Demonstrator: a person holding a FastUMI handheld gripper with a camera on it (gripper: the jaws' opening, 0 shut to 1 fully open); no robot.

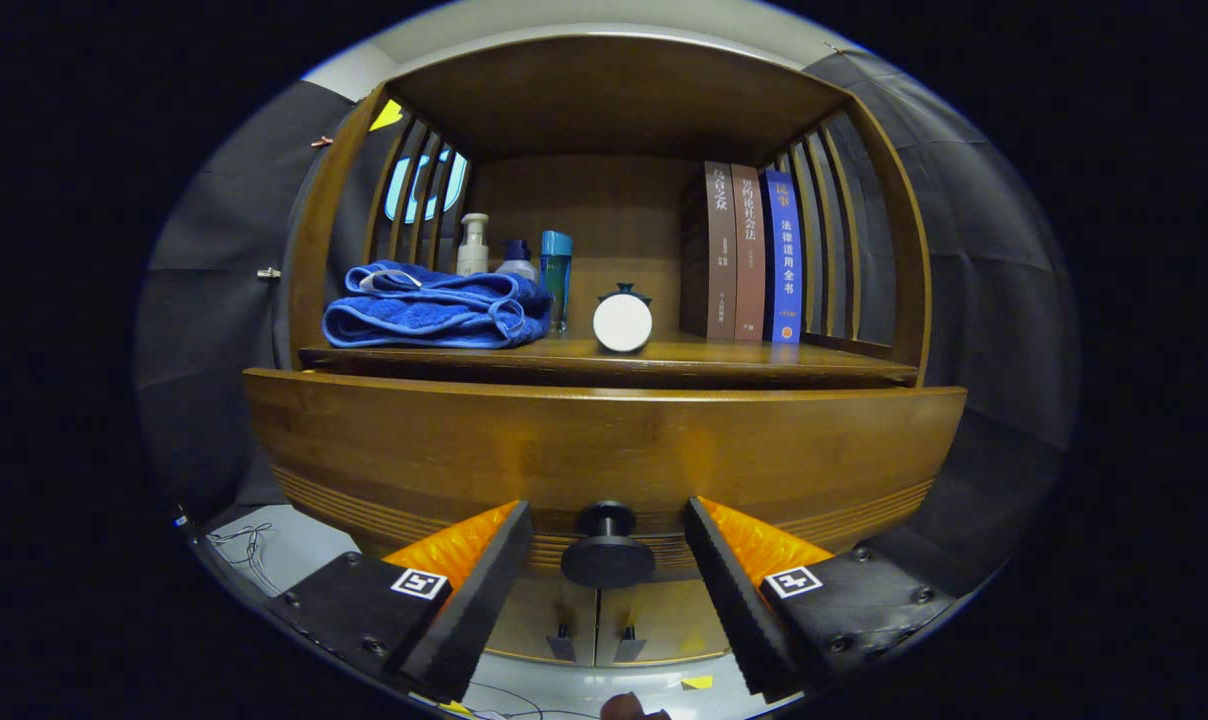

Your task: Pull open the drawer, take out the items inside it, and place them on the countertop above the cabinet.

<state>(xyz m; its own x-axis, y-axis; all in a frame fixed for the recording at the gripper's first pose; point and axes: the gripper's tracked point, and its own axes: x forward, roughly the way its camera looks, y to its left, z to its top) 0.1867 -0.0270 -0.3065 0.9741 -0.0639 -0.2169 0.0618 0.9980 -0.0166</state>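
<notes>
Nearest the camera, the gripper (607, 590) has its fingers spread wide, one on each side of the dark round drawer knob (607, 553), touching neither side of it; that straddle suits a squeeze on the knob and a pull toward the near side. Just beyond, the drawer front (604, 450) appears slightly out from the cabinet (its contents are hidden behind the panel). Farther back, the countertop (694, 360) already carries a folded blue towel (434, 308) at left, bottles (514, 255) behind it, a small white-faced jar (622, 320) in the middle and upright books (749, 255) at right, leaving bare wood along the front edge for whatever comes out.
</notes>
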